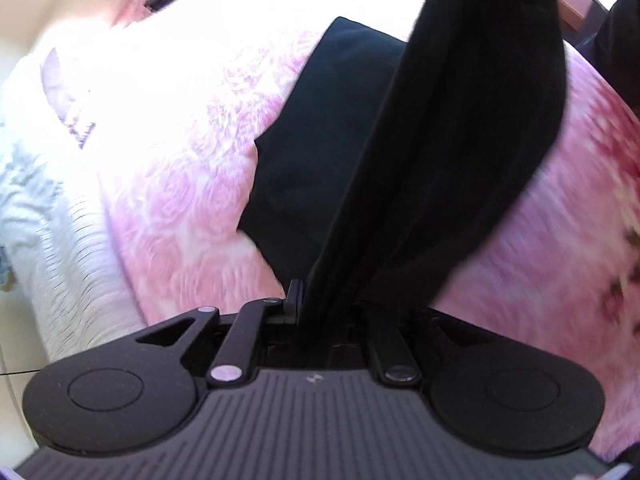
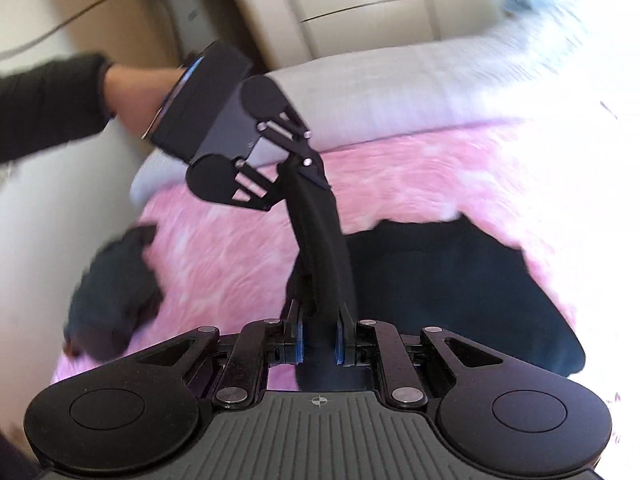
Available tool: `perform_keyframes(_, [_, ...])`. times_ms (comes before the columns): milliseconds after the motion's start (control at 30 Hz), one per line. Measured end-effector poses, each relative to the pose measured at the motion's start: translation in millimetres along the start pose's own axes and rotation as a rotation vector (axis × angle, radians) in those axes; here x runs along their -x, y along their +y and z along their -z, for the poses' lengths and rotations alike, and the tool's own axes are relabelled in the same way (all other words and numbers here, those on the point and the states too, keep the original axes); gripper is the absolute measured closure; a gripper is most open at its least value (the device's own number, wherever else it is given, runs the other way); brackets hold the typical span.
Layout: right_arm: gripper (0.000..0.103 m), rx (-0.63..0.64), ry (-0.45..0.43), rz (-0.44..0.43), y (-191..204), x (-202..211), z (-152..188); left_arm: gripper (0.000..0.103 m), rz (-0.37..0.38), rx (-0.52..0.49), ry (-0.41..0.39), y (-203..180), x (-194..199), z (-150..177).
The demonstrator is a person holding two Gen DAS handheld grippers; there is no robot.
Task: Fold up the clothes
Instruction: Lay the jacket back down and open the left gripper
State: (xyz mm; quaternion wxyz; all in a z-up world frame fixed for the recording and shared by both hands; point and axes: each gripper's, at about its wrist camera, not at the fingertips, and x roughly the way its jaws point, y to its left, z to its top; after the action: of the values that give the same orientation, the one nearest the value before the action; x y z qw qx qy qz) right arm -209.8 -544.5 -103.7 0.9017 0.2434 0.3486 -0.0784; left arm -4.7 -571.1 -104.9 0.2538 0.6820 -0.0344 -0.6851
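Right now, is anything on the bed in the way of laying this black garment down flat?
Mostly clear. Both tools, left and right, are shut on the black garment, stretched between them above the pink bedspread. A second dark garment lies bunched near the bed's edge, apart from it.

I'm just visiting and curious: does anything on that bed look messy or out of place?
Yes: a second dark garment lies crumpled near the pink bedspread's edge, while both grippers stretch the black garment between them.
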Motion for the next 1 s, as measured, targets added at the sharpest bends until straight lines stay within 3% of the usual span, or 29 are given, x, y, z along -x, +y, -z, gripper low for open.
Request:
perform_keyframes(233, [0.09,-0.278,0.017,-0.071,-165.8,-33.8,15.4,0.093,0.186,0.015,0.074,54.8,-117.4,-80.2])
perform_keyframes(367, [0.09,-0.454,0.034,-0.089,-241.2,-60.4,31.7,0.092,0.269,0.059,0.116,61.5,-170.1,-99.5])
perform_keyframes(467, [0.09,-0.515,0.037,-0.092,-277.3,-70.6,39.5,0.092,0.292,0.069,0.129,69.2,-192.4,-105.1])
perform_keyframes(567, [0.09,-0.548,0.041,-0.1,-298.3,-75.4,47.3,0.089,0.297,0.144,0.112,78.0,-190.7,-95.4])
perform_keyframes(633, [0.09,-0.563,0.042,-0.09,-303.5,-74.8,52.6,0.082,0.293,0.228,0.088,87.0,-185.2,-86.5])
perform_keyframes(667, [0.089,-0.569,0.038,-0.079,-304.7,-72.8,54.4,0.073,0.278,0.297,0.066,94.1,-179.6,-79.6])
perform_keyframes(700, [0.088,-0.575,0.033,-0.067,-306.0,-70.8,56.1,0.066,0.257,0.395,0.032,104.1,-170.9,-69.4])
perform_keyframes(767, [0.083,-0.587,0.025,-0.043,-308.5,-66.7,59.5,0.063,0.23,0.583,-0.039,121.3,-152.4,-46.1])
perform_keyframes(800, [0.079,-0.592,0.021,-0.032,-309.8,-64.7,61.2,0.056,0.184,0.674,-0.063,126.0,-141.5,-30.9])
perform_keyframes(867, [0.076,-0.604,0.013,-0.008,-312.3,-60.6,64.7,0.052,0.083,0.825,-0.1,130.8,-122.1,-2.6])
perform_keyframes(933, [0.073,-0.565,0.006,0.049,-306.9,-55.8,61.4,0.052,0.013,0.918,-0.116,119.6,-104.4,24.7])
perform_keyframes(1000, [0.06,-0.535,-0.01,0.129,-298.2,-49.4,57.5,0.051,-0.052,0.97,-0.123,102.0,-90.8,49.5])
